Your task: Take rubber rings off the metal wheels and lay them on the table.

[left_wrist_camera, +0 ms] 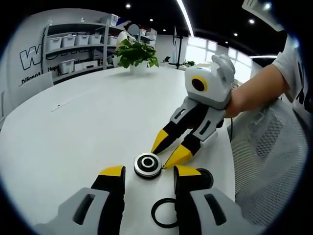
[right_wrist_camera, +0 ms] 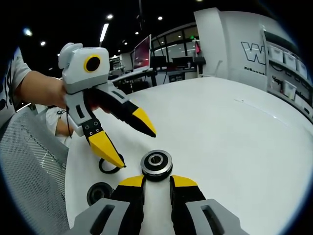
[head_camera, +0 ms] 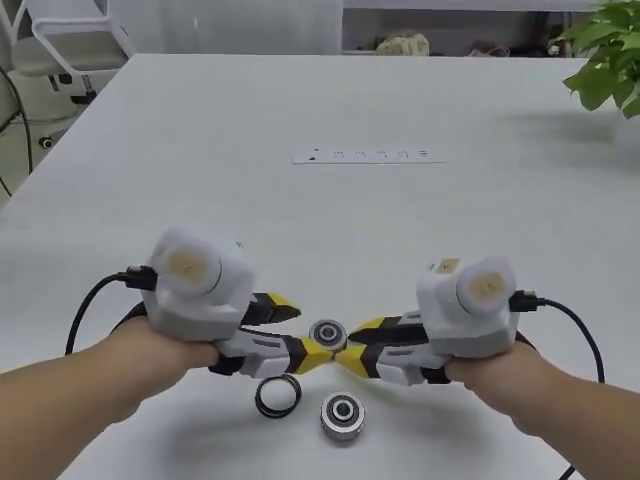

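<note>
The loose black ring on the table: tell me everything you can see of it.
The ring is a thin black hoop, rubber by its look, whole and open in the middle. It lies flat on the white table, near the left gripper, and nothing grips it. A metal wheel lies close beside it, a little apart.

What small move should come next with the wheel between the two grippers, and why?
Probably ease the left gripper forward and close its jaws on the wheel: it sits just ahead of the open jaws, ungripped, and its dark rubber ring seems still on.
</note>
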